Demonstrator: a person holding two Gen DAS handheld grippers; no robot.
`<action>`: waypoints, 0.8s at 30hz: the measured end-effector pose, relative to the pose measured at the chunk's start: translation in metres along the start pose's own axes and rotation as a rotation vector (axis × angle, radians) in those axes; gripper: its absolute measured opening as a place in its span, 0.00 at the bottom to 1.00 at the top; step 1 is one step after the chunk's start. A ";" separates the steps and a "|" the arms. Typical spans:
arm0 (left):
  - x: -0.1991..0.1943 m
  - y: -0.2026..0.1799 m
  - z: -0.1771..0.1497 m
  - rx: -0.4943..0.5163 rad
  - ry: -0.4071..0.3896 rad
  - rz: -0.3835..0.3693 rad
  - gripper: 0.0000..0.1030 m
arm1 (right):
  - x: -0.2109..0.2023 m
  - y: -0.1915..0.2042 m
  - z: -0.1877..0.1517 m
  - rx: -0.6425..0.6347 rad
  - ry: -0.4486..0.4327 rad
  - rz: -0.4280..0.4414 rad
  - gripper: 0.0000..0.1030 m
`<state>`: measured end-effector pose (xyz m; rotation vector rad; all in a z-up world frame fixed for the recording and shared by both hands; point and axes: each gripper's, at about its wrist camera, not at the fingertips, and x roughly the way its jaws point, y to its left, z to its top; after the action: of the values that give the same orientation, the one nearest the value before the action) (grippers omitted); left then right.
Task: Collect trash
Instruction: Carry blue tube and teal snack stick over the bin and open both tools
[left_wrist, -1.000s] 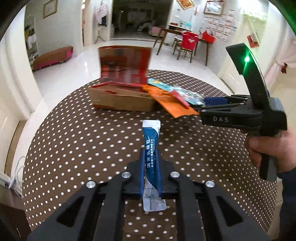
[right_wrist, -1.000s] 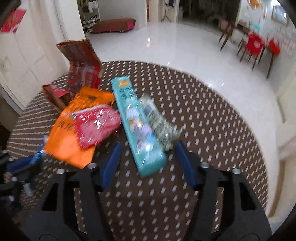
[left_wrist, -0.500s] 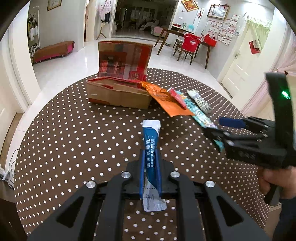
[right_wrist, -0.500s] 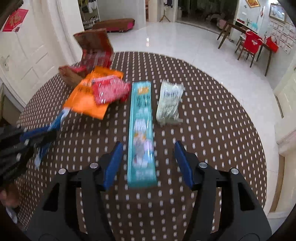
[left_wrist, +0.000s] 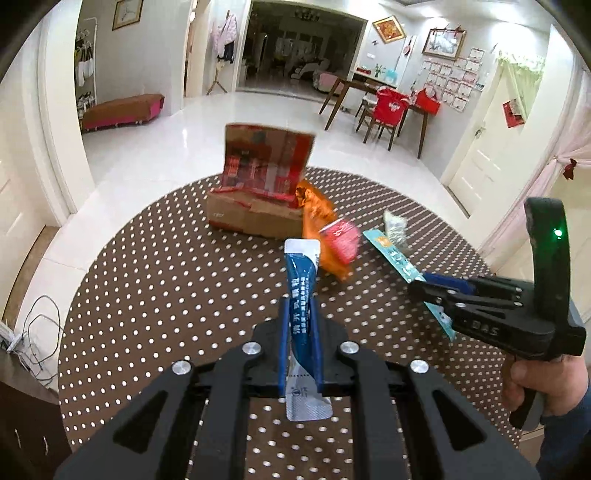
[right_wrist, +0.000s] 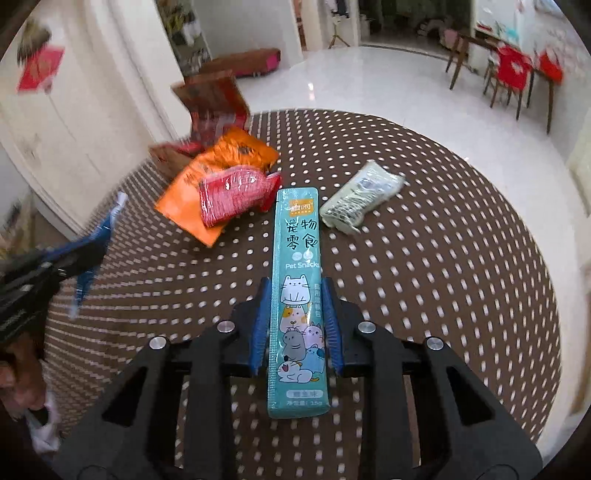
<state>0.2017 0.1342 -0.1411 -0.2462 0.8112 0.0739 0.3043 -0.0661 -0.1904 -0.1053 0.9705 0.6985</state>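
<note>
Level over the table's (right_wrist: 461, 258) near edge, the left gripper (left_wrist: 300, 332) pinches a blue sachet (left_wrist: 301, 280); the right gripper (right_wrist: 297, 325), held sideways from the right edge, clamps a teal pet-snack packet (right_wrist: 297, 266).

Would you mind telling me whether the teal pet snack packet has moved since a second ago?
Yes. The teal packet lay beside the pale green wrapper before; now the right tongs grip it, pulled nearer, away from that wrapper.

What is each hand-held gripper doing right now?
Left hand-held gripper: closed on the blue sachet.
Right hand-held gripper: closed on the teal pet-snack packet.
</note>
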 end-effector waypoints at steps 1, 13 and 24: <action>-0.001 -0.004 0.002 0.004 -0.006 -0.005 0.10 | -0.007 -0.004 -0.002 0.017 -0.012 0.008 0.26; -0.013 -0.105 0.010 0.154 -0.050 -0.153 0.10 | -0.114 -0.060 -0.027 0.183 -0.205 0.004 0.26; -0.003 -0.243 -0.002 0.345 -0.009 -0.342 0.10 | -0.214 -0.168 -0.111 0.454 -0.361 -0.144 0.26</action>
<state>0.2370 -0.1019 -0.0944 -0.0556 0.7499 -0.3836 0.2441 -0.3458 -0.1232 0.3375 0.7431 0.3353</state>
